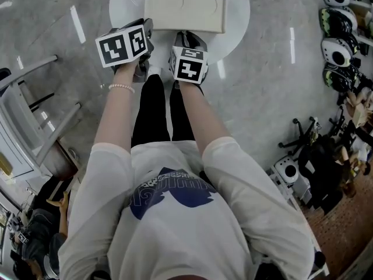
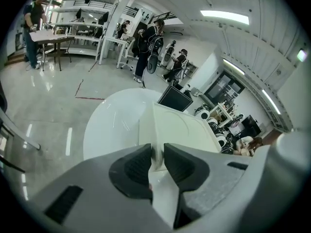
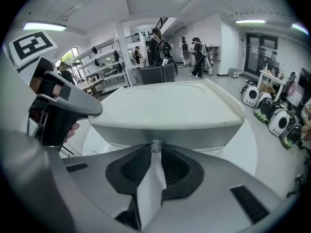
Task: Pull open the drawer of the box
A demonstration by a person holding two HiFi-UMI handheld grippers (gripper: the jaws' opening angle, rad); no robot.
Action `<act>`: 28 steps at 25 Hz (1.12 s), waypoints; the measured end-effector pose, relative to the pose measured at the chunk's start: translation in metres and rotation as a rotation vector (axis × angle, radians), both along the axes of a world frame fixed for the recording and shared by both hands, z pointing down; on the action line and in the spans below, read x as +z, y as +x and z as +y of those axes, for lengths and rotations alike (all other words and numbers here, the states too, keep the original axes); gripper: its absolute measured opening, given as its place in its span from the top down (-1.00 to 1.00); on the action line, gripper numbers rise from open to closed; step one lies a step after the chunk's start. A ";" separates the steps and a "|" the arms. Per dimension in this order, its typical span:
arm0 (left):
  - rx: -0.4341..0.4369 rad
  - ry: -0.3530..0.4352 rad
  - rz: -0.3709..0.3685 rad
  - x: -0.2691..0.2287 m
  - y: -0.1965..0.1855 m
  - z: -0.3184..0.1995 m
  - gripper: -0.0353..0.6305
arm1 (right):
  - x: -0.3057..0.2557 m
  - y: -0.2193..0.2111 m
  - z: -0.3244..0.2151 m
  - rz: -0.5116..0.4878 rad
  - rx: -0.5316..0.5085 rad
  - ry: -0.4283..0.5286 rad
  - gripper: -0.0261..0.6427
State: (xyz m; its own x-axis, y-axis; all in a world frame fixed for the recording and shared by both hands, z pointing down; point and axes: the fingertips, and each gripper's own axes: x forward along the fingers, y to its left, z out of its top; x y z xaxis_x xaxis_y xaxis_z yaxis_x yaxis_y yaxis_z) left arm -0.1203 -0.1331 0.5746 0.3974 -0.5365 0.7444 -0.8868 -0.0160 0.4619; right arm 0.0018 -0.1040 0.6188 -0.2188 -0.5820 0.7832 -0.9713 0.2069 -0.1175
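1. Glossy grey floor, streaked with reflected ceiling lights, surrounds a round white counter. In the gripper views, people stand among desks and shelving further back.
2. On the right gripper, the fingers are pressed in on a small metallic knob, which is pinched at their tips.
3. That knob sits at the middle of the drawer front, a pale band just under the overhanging top. The front looks flush with the body, so the drawer is closed.
4. On the left gripper, the fingers are almost together, clamped on the near left corner of the box. A white edge fills the narrow slot between them.
5. The box is cream, flat and rectangular, and lies on the counter with one long side towards the person. Both grippers meet that side, the left at its corner and the right at its middle.
6. Each gripper carries a marker cube, the left one larger in the head view than the right one. The two are near each other but apart.
7. Bare forearms lead back from the grippers, with a bead bracelet on the left wrist. Behind them are a white T-shirt with a blue print and black trousers.
8. Along the right edge of the head view, rounded white-and-black devices stand in a row on the floor. A black chair base is below them in that view.
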 end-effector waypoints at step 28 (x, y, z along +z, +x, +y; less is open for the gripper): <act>-0.046 -0.118 0.135 0.004 0.006 0.000 0.63 | -0.001 0.009 0.023 0.030 -0.033 -0.018 0.75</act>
State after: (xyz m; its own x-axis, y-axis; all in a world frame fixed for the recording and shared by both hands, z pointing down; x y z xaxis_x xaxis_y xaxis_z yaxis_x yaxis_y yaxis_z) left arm -0.1147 -0.1335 0.5787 0.4750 -0.4683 0.7450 -0.8150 0.0850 0.5731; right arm 0.0111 -0.0808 0.6176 -0.2140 -0.5603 0.8002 -0.9671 0.2368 -0.0929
